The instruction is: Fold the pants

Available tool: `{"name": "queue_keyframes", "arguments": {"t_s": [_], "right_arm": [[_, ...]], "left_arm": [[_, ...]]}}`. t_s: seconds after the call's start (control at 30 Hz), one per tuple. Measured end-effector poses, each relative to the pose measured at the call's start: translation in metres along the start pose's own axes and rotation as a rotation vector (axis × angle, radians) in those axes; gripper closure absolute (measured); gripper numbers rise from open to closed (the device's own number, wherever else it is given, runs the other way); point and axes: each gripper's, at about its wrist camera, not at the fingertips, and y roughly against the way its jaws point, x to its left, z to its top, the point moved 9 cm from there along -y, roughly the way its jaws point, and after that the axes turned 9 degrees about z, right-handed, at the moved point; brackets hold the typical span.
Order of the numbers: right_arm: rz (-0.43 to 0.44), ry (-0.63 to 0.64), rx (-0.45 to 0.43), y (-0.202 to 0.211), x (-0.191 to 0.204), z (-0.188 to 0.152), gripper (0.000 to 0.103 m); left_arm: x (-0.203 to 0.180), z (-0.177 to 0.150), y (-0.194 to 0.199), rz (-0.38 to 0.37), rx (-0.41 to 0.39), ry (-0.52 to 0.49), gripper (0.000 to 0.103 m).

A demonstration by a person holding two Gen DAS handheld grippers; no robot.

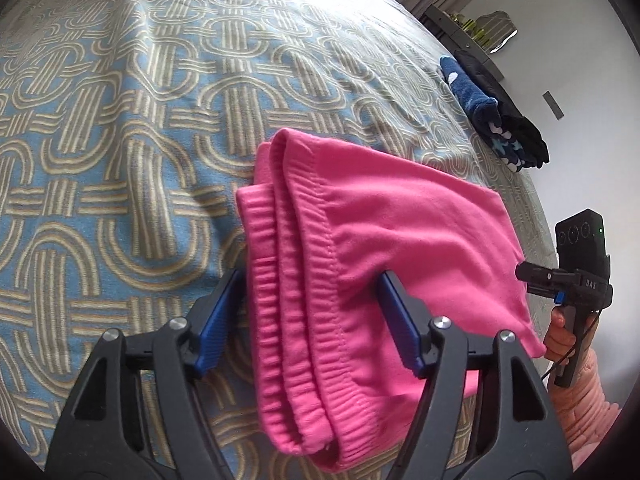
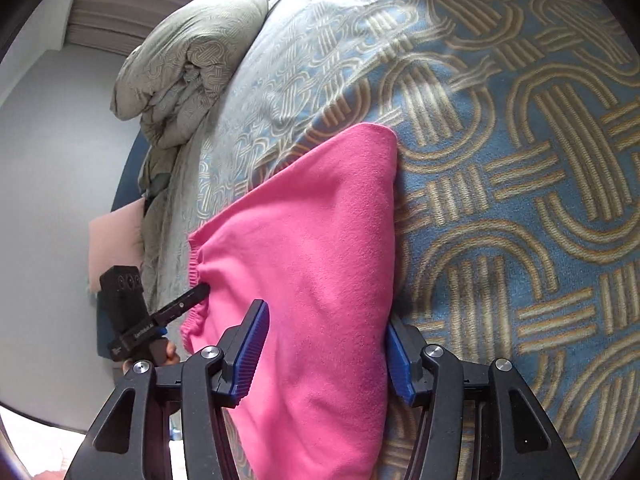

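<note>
Left claw (image 1: 310, 322) open astride folded pink pants' (image 1: 392, 232) waistband, right claw (image 2: 326, 354) open astride their other end, patterned bedspread (image 1: 120, 140) beneath

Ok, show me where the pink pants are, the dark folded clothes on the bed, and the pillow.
pink pants (image 1: 400, 224): left wrist view, on the flat top layer of the fold.
dark folded clothes (image 1: 486, 114): left wrist view, on the navy patterned piece.
pillow (image 2: 192, 60): right wrist view, on its crumpled grey-green middle.
</note>
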Motion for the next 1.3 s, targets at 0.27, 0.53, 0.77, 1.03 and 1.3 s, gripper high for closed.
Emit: {"name": "queue_keyframes", "arguments": {"t_s": [0.27, 0.53, 0.77, 1.03, 1.3], "right_arm": [[0.002, 0.008, 0.02, -0.008, 0.0, -0.003, 0.048], [-0.06, 0.088, -0.003, -0.016, 0.007, 0.006, 0.047], [-0.047, -0.042, -0.022, -0.005, -0.001, 0.006, 0.086], [-0.072, 0.077, -0.045, 0.008, 0.041, 0.007, 0.088], [-0.099, 0.131, -0.094, 0.039, 0.065, 0.002, 0.088]], "left_arm": [[-0.009, -0.001, -0.002, -0.009, 0.015, -0.046, 0.022], [-0.021, 0.005, -0.002, -0.028, 0.005, -0.043, 0.023], [-0.004, 0.005, 0.015, -0.055, -0.004, 0.008, 0.076], [-0.038, 0.012, 0.044, 0.026, -0.07, -0.112, 0.079], [-0.07, 0.017, 0.07, 0.037, -0.106, -0.18, 0.079]]}}
